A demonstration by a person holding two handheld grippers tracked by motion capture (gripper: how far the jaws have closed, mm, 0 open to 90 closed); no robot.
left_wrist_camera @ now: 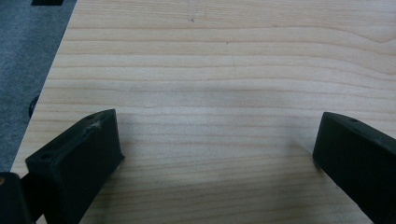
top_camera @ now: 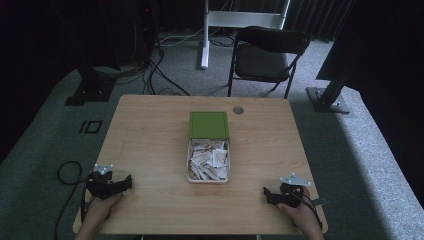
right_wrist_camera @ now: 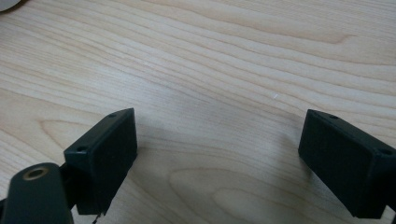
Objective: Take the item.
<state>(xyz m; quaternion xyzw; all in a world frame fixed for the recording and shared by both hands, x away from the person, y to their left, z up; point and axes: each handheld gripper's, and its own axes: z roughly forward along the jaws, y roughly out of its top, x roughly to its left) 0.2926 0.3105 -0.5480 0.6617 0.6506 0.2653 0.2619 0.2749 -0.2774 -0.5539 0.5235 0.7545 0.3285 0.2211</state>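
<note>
Counter: a light wooden counter (top_camera: pixel 150 150) on grey carpet, with dark surroundings.
Box: a white open box (top_camera: pixel 208 160) in the middle of the counter, full of small white and reddish packets.
Lid: a green lid (top_camera: pixel 209 124) lying flat, touching the box's far end.
Round mark: a small grey disc (top_camera: pixel 238 110) near the counter's far edge, right of the lid.
Left hand-held gripper (top_camera: pixel 125 183): near the front left corner, jaws pointing toward the middle, well apart from the box.
Right hand-held gripper (top_camera: pixel 266 194): near the front right corner, jaws pointing left, well apart from the box.
Chair: a black folding chair (top_camera: pixel 267 55) beyond the counter.
Stand: a white post (top_camera: pixel 205 35) left of the chair.
</note>
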